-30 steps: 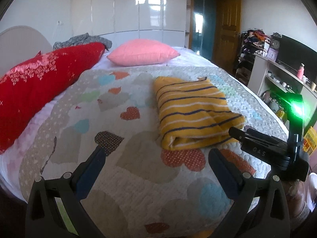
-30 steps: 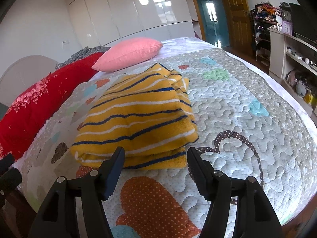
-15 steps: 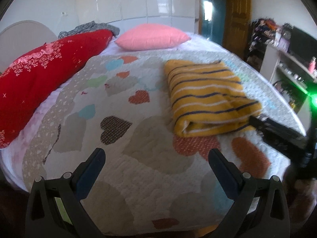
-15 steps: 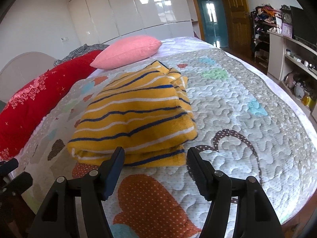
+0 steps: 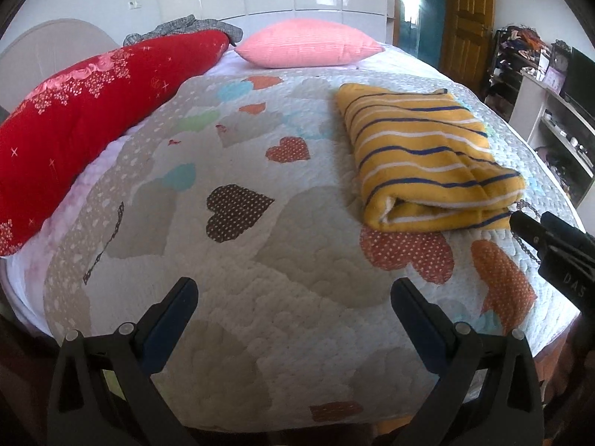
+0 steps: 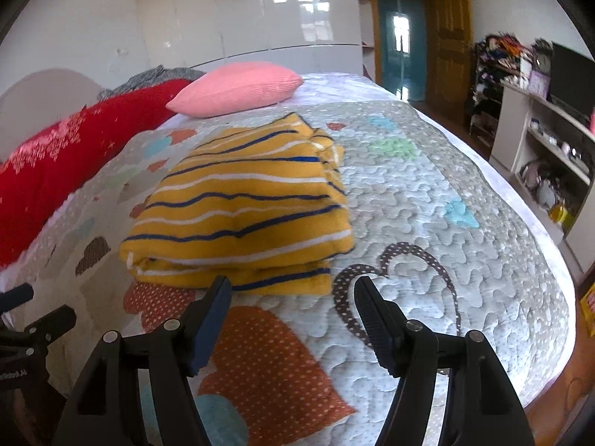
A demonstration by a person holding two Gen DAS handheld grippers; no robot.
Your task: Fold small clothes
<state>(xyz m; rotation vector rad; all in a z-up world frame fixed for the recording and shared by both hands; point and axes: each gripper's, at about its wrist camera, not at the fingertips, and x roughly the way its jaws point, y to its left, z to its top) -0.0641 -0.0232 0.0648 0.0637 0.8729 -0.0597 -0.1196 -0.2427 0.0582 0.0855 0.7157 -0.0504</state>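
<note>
Right wrist: right claw (image 6: 292,290) tilted down, spread, empty, just before folded striped garment (image 6: 241,212); left claw (image 5: 293,299) spread, over quilt (image 5: 260,260).

The striped top (image 6: 241,208) looks like soft fleecy cloth, the quilt (image 5: 297,297) stitched puffy cotton, the wardrobe (image 6: 253,11) glossy, the door (image 5: 466,18) varnished wood, the grippers' fingers (image 6: 212,316) matt plastic.

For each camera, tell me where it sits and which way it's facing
Left wrist: on the left gripper, angled down across the quilt; the right gripper shows at its right edge.
Right wrist: on the right gripper, facing the folded striped garment.
Shared: garment, pink pillow, red quilt roll, wardrobe.
</note>
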